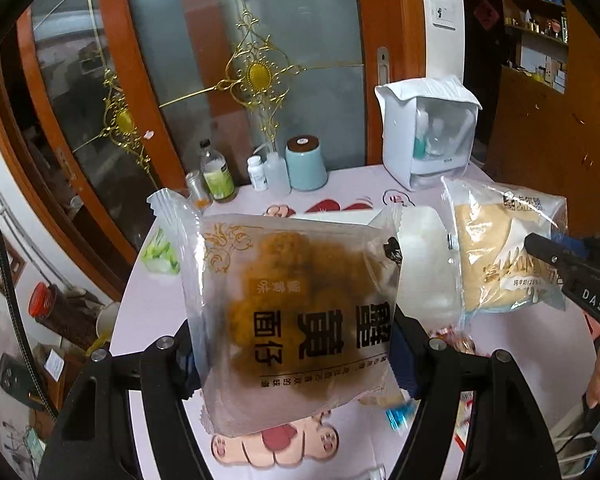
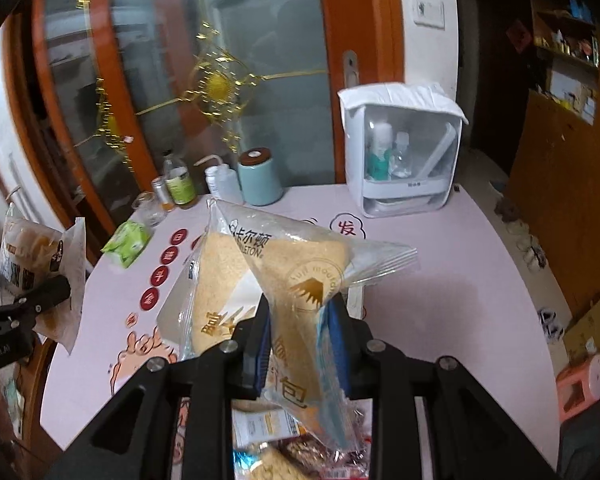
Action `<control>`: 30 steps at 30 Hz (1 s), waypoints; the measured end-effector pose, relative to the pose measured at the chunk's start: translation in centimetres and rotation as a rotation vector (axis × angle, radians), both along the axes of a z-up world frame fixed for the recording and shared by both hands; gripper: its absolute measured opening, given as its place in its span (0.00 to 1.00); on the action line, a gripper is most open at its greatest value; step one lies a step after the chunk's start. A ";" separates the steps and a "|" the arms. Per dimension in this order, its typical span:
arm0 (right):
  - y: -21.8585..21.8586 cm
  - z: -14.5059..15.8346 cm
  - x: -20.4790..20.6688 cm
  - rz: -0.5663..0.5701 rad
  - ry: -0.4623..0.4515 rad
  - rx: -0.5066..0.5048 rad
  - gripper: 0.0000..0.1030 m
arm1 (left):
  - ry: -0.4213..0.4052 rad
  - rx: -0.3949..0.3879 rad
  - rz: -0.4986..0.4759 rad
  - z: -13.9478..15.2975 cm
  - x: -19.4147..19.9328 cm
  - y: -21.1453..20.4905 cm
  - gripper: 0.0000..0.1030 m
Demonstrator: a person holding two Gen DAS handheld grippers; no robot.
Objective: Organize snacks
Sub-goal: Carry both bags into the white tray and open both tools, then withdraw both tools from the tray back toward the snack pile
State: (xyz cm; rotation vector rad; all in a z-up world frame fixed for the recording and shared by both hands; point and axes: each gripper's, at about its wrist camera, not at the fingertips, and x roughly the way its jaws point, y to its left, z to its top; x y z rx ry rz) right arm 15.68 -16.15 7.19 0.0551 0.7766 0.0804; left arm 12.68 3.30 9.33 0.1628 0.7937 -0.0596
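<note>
Both packets are off the pink table, and the main risk is a slip from a soft grip. The left gripper is clamped on the frosted packet of orange snack balls, its jaws pressing the lower half of the bag while most of the bag stands free above them; that bag hangs above the table's near left part, and its slick film could slide out if the hand tilts further. The right gripper is closed on the clear bread packet, pinching it near the middle so the film bunches and the bread folds; squeezing harder could crush the bread, while easing off could drop it onto the loose snacks lying at the table's near edge. Toward the table's far side stand a white storage box, a teal canister and several bottles; a wide swing with either bag could knock those light bottles over. The two bags also hang near each other above the table, so they could snag.
</note>
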 end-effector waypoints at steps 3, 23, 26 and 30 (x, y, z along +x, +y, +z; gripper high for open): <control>0.5 -1.2 2.6 -0.032 0.033 -0.032 0.27 | 0.017 -0.014 -0.019 -1.0 3.4 0.0 0.69; 1.9 -10.5 9.9 -0.068 0.215 0.096 0.51 | 0.313 -0.049 -0.128 -16.7 18.1 -2.5 0.99; 1.8 -10.2 9.3 -0.082 0.209 0.099 0.51 | 0.299 -0.057 -0.140 -16.2 17.9 -2.0 0.99; 1.8 -9.6 7.9 -0.070 0.209 0.088 0.51 | 0.288 -0.071 -0.136 -15.1 17.1 -1.2 0.99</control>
